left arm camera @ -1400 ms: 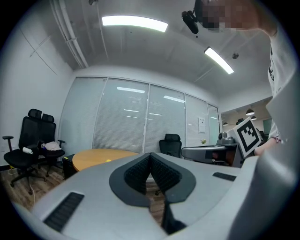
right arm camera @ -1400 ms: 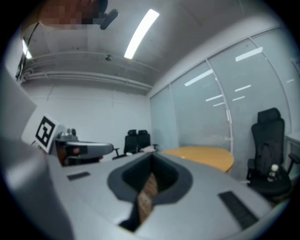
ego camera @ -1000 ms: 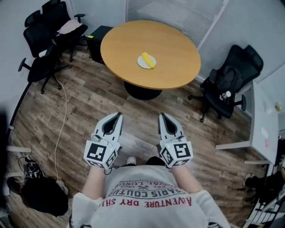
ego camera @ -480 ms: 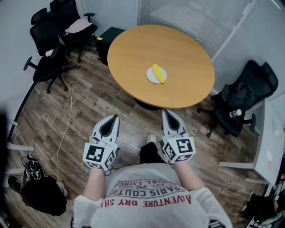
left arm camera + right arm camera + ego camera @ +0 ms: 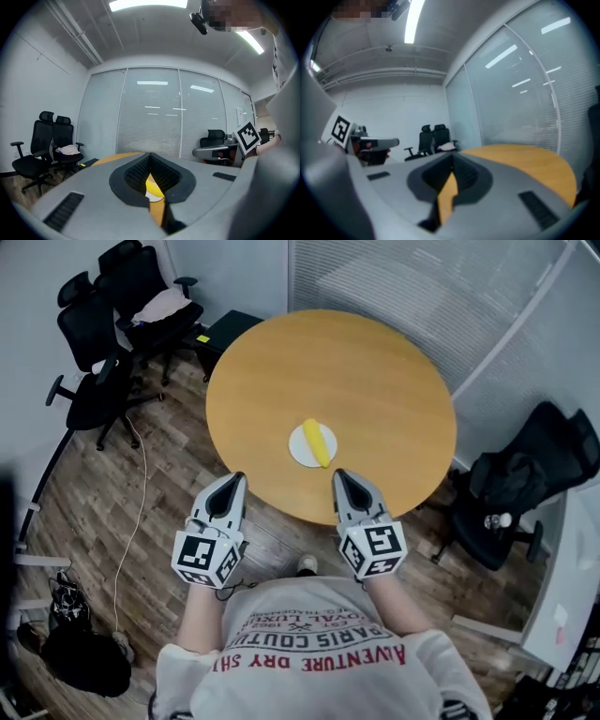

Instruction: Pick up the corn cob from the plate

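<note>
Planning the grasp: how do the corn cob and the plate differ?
The corn cob is yellow and elongated; the plate is white and round. The cob lies on top of the plate, reaching nearly rim to rim, while the plate sits flat on the table. Both are near the table's front edge.

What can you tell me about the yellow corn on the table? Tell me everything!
The corn cob is one long, plain yellow piece with rounded ends; its kernels are too small to make out. It lies flat and slanted across a small round white plate, reaching about rim to rim. The plate sits toward the person's side of the round wooden table. Only the plate touches the cob; nothing holds it.
</note>
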Demonstrator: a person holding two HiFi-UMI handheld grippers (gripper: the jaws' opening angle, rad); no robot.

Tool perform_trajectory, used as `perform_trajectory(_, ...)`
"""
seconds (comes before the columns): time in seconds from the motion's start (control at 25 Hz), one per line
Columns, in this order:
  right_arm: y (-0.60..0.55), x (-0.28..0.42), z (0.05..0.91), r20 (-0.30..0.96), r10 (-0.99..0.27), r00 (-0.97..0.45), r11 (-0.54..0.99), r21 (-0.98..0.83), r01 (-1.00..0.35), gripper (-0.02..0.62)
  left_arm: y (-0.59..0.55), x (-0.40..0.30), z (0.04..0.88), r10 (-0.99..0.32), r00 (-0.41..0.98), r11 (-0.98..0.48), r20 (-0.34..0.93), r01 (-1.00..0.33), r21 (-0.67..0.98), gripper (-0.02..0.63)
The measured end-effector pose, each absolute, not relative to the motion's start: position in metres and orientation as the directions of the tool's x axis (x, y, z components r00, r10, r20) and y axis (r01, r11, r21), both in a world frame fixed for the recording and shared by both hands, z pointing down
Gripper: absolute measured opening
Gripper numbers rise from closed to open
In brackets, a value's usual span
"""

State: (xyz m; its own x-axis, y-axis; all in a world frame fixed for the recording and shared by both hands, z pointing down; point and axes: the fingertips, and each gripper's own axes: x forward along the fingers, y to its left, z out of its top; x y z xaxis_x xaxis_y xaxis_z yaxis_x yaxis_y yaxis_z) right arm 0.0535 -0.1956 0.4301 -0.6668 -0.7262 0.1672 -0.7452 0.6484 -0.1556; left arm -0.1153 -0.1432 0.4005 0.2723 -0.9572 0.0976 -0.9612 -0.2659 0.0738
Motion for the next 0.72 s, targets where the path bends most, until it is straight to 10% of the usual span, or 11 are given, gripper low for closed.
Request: perform_trajectory(0.72,-0.326,0.029,0.495,0.328,-0.724,-0.606,0.572,-0.204,-0.794,0.023,-0.304,-0.096,0.446,-0.849,0.497,-0.481,0.18,-0.867,0.129,0.035)
